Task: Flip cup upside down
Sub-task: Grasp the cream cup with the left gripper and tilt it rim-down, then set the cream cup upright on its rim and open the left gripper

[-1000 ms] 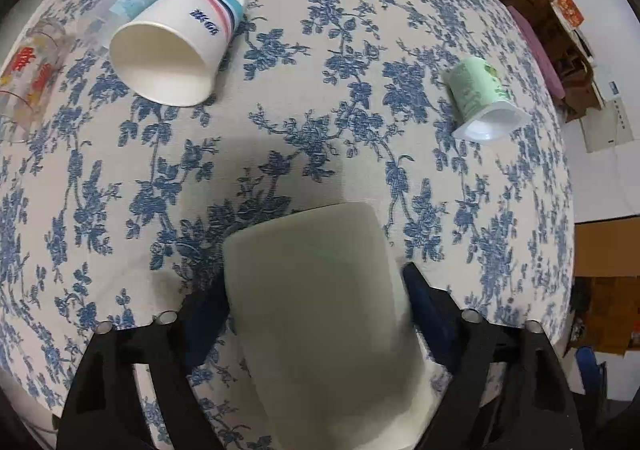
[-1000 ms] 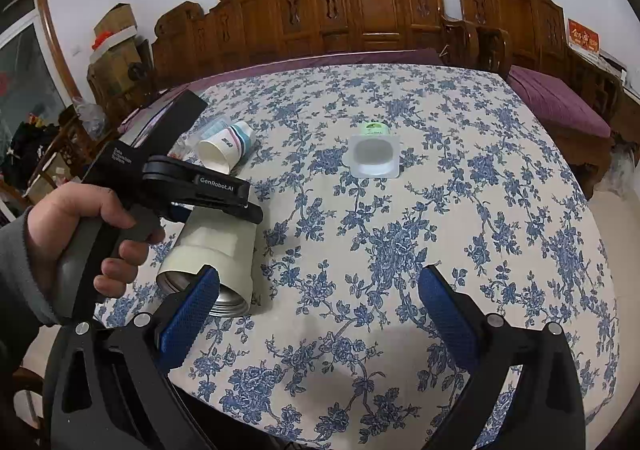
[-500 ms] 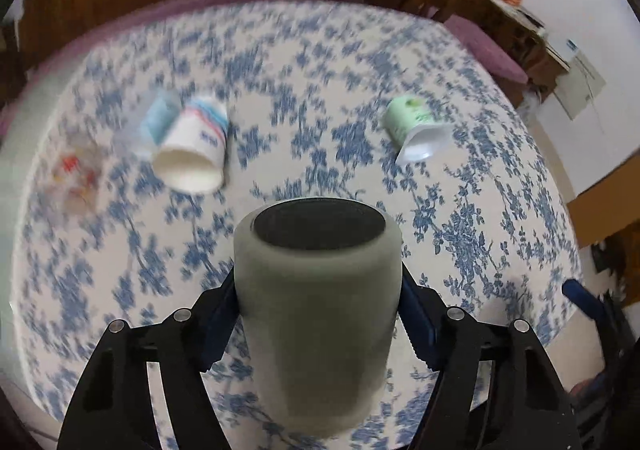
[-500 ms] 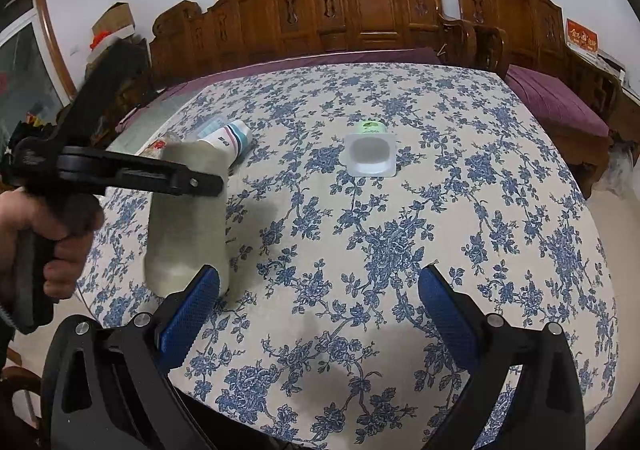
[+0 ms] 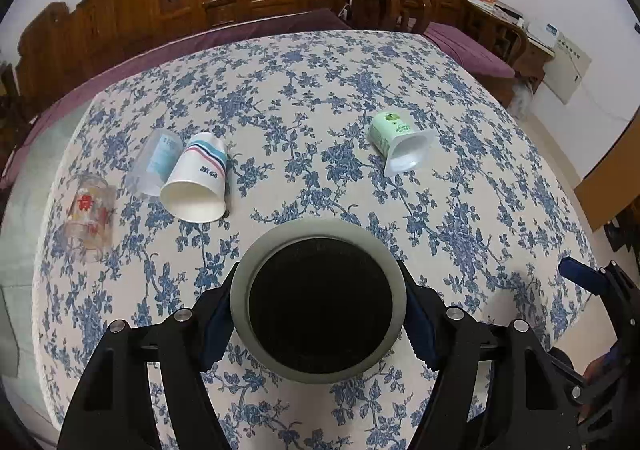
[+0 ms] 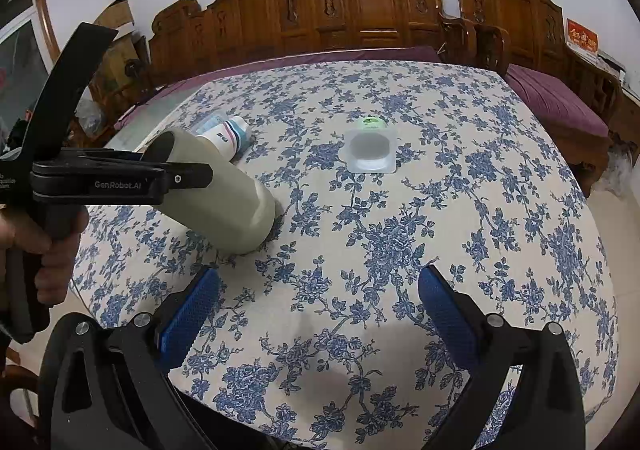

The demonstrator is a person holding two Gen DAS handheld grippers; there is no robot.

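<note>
My left gripper [image 5: 318, 324] is shut on a grey-green cup [image 5: 316, 258]; in the left wrist view I look at one round dark end of it. In the right wrist view the cup [image 6: 224, 198] is tilted, its lower right end close to or touching the flowered tablecloth [image 6: 400, 250], with the left gripper [image 6: 176, 180] clamped near its upper end. My right gripper [image 6: 318, 308] is open and empty, hovering over the near part of the table.
A striped paper cup [image 5: 198, 182], a clear plastic cup [image 5: 154, 162] and a glass with red print [image 5: 90, 216] lie at the left. A green yoghurt pot [image 5: 396, 142] lies on its side at the right. Carved wooden chairs [image 6: 360, 6] stand behind.
The left gripper has swung the grey-green cup round, from mouth-down on the cloth through upright in the air to tilted near the cloth. The right gripper has stayed still.
</note>
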